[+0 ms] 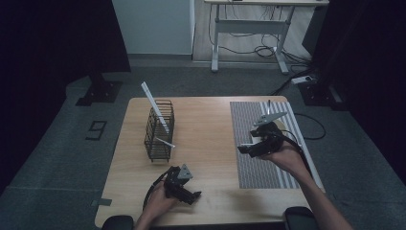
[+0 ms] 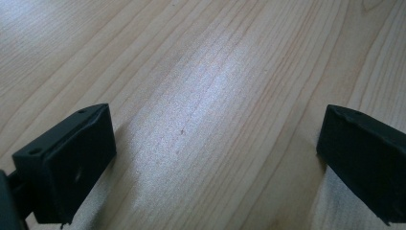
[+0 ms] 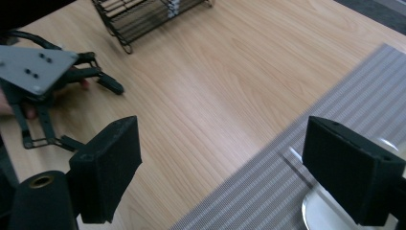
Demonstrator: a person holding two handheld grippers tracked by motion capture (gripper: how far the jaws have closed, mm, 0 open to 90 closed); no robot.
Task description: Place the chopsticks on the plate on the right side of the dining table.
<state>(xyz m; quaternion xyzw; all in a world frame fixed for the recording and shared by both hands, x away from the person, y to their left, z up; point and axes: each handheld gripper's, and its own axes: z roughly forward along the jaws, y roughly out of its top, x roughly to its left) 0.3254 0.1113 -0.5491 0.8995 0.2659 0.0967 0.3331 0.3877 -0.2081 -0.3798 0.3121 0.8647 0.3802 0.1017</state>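
From the high view, the wire basket (image 1: 159, 129) stands on the table (image 1: 210, 143) at the far left, its long side running near to far. The right gripper view adds a shiny plate (image 3: 325, 211) on the striped mat (image 3: 268, 191). The left gripper (image 1: 194, 195) rests near the front edge; the right gripper (image 1: 245, 149) hovers over the mat. Both have their jaws spread, holding nothing.

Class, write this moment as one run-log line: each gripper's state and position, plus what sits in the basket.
left gripper: open, low over table | right gripper: open, empty, above striped mat | wire basket: holds white strip

High overview; two close tabletop (image 1: 206, 124) views
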